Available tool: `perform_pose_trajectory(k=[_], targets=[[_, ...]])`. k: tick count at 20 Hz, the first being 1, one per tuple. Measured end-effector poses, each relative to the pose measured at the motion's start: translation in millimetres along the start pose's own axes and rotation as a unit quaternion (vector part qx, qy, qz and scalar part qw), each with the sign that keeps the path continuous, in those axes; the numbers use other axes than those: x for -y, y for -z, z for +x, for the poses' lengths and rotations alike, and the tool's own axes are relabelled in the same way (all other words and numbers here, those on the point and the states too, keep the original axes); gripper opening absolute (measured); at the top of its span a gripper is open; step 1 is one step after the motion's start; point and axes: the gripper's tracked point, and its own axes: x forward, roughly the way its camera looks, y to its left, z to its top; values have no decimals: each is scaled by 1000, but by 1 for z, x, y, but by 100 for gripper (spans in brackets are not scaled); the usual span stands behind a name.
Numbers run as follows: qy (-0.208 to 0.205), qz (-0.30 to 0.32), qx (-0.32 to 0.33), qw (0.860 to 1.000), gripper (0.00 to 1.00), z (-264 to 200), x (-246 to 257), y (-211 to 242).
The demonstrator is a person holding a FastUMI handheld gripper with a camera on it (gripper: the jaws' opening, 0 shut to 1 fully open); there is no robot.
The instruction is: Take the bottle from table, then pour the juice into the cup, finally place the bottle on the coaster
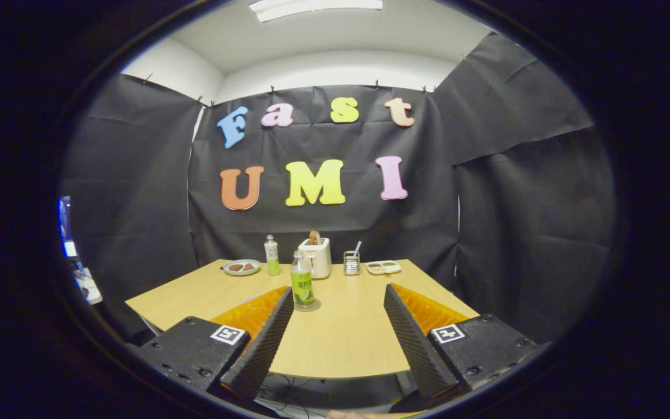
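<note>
claw (338, 291) level, fingers spread (holding nothing), bottle (302, 287) ahead.

Surface: light wooden table (346, 343).
Far edge: plate (241, 267), small bottle (271, 255), toaster (317, 256), holder (351, 262), tray (383, 267).
Nearer, middle: juice bottle (302, 288).
Gripper (338, 299): fingers spread wide, holding nothing.

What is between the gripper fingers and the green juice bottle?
Just bare table, seen in the gripper view. The hand-held gripper is open, and the bottle stands just ahead of one finger.
</note>
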Motion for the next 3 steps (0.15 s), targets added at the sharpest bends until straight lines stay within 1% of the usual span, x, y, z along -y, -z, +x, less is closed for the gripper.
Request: perform_pose_trajectory(k=[1, 3], targets=[[0, -5, 0, 1000, 100, -4, -1, -1], [-15, -11, 7, 1000, 100, -8, -13, -7]])
